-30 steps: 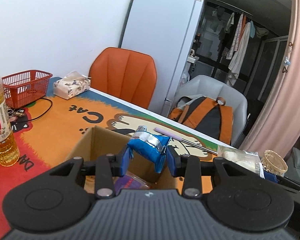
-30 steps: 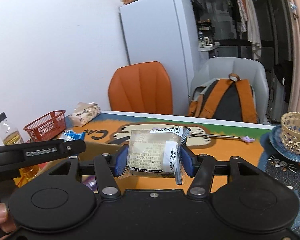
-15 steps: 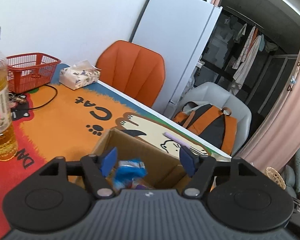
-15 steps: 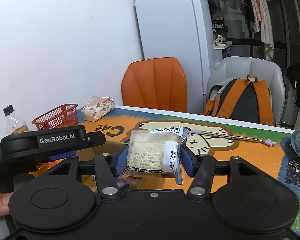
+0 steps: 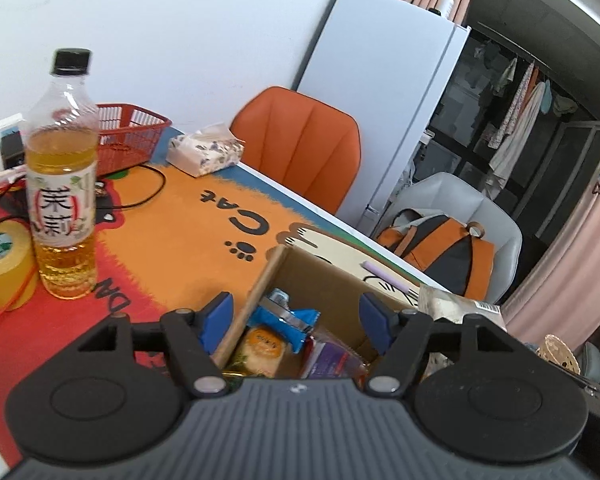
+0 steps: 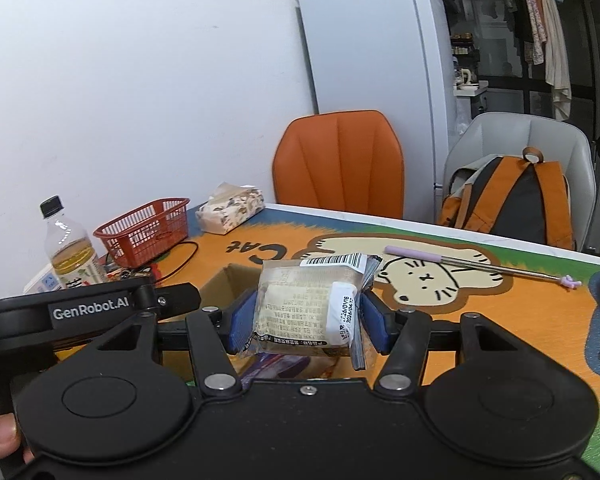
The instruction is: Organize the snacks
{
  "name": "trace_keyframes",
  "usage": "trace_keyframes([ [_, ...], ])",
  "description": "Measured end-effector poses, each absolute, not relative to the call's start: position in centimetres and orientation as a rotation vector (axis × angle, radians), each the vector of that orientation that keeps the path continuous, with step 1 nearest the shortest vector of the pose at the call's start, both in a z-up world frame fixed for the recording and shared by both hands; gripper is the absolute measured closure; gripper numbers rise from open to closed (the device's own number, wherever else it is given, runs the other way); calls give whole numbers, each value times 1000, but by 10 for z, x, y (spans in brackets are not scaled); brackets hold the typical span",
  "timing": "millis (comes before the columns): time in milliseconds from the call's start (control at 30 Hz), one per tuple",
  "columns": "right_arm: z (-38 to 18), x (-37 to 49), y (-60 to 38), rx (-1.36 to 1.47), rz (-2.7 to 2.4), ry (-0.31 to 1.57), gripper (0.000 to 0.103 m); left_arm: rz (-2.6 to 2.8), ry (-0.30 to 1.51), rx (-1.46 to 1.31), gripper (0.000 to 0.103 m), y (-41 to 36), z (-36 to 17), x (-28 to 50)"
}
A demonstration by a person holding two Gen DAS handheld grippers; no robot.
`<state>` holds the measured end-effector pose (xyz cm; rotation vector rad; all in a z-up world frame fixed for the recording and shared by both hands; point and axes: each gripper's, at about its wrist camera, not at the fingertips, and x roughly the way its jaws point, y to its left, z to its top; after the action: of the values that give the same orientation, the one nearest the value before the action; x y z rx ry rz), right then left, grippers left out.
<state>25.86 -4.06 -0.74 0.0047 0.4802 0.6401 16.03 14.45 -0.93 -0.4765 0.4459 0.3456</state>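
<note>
Below the spread left gripper (image 5: 296, 316), the released blue packet (image 5: 290, 316) now lies in the cardboard box (image 5: 324, 280); the right gripper (image 6: 306, 320) still pinches its clear-wrapped snack (image 6: 300, 304).

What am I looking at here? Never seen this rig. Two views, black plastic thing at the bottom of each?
No robot arm: a person holds a two-finger gripper in each hand, each with a fisheye camera looking forward along its fingers. The black part at the bottom is the gripper's own body.

Left wrist view: the left gripper is open, nothing between its blue pads, over a cardboard box holding a blue snack packet and other wrapped snacks.

Right wrist view: the right gripper is shut on a clear wrapped snack above the same box.

On the cat-print table mat: a tea bottle, a red basket, a tissue pack, a yellow tape roll and a purple-handled stick.
</note>
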Motion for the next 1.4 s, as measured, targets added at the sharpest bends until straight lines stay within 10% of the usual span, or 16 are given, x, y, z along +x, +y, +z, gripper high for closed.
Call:
trace_keyframes([
  [600, 8, 238, -78, 69, 597, 470, 0, 351, 455, -431, 13, 135, -4, 132],
  [1400, 20, 194, -143, 80, 497, 459, 0, 293, 482, -340, 0, 91, 21, 94],
])
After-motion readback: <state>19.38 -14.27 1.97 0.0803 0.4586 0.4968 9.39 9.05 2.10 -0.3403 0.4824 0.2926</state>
